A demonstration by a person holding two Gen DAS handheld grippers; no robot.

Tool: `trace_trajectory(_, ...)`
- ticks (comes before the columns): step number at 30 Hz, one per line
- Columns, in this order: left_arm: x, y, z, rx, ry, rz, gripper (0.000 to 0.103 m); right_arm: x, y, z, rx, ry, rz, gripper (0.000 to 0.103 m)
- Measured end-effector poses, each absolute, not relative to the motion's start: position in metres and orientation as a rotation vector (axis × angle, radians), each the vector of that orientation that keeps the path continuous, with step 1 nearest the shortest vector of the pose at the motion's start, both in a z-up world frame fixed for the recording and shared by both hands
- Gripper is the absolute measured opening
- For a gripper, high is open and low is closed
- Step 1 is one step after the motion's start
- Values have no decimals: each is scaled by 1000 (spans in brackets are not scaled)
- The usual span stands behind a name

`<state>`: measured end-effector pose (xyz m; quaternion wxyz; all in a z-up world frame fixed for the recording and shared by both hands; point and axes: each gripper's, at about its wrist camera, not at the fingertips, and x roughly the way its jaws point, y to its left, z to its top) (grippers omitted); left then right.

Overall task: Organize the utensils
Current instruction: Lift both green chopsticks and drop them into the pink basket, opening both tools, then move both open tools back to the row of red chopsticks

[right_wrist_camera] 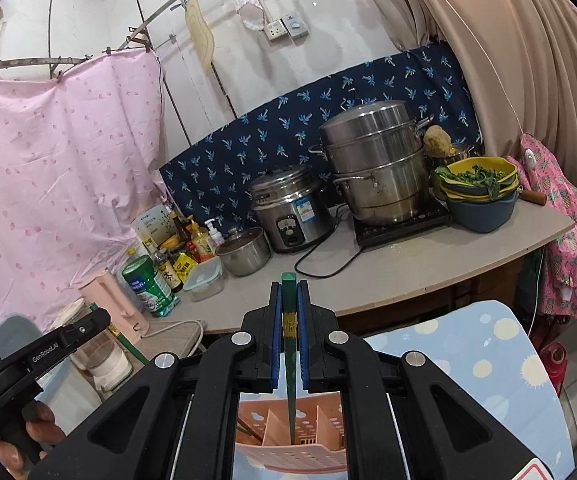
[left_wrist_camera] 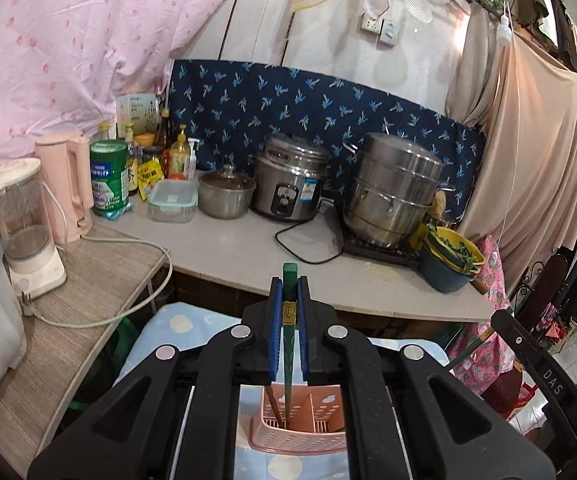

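In the left wrist view my left gripper point(left_wrist_camera: 289, 294) is shut on a green chopstick point(left_wrist_camera: 290, 272) with a gold band. The chopstick's thin end points down into a pink slotted utensil basket point(left_wrist_camera: 300, 436), where a brown chopstick point(left_wrist_camera: 273, 404) stands. In the right wrist view my right gripper point(right_wrist_camera: 289, 296) is shut on a second green chopstick point(right_wrist_camera: 289, 280). Its tip hangs over the divided pink basket point(right_wrist_camera: 320, 428). The left gripper point(right_wrist_camera: 54, 348), gripped by a hand point(right_wrist_camera: 36, 428), shows at the lower left. The right gripper's body point(left_wrist_camera: 536, 364) shows at the left wrist view's right edge.
The basket sits on a light blue dotted cloth point(right_wrist_camera: 488, 364). Beyond it, a grey counter point(left_wrist_camera: 248, 240) carries a rice cooker point(left_wrist_camera: 288, 184), a tall steamer pot point(left_wrist_camera: 392, 188), a small pot, a clear box, bottles and stacked bowls of greens point(left_wrist_camera: 450, 260). A blender point(left_wrist_camera: 28, 224) and a pink kettle stand on a side shelf.
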<state>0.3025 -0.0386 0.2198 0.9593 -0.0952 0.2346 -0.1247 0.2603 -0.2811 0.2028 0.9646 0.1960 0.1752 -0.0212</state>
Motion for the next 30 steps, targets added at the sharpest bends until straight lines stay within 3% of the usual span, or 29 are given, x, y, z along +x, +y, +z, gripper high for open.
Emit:
trace_trajectory(11,310,-45,191,-171,551,-237,8,271,-277,173,363,422,-63,10)
trace_trajectory(13,308,-45,188,-166,555,-233,8,267,-278,174,364,416,-71,24)
trace_trajectory(15,306,-45,186,-154,559,-224,14,262,-277,175,364,403,-83,37)
trace_trajectory(16,304,-45,185,-150,558,-223,22,259,-277,177,361,399,-84,39)
trace_trajectory(17,303,-45,185,-148,557,-218,30,257,-276,177,357,398,-83,39)
trace_trajectory(19,298,-44,186,-140,549,-210,35,253,-275,180,352,395,-82,39)
trace_trajectory(30,263,-42,187,-106,557,-218,35,207,-262,186,336,402,-65,39)
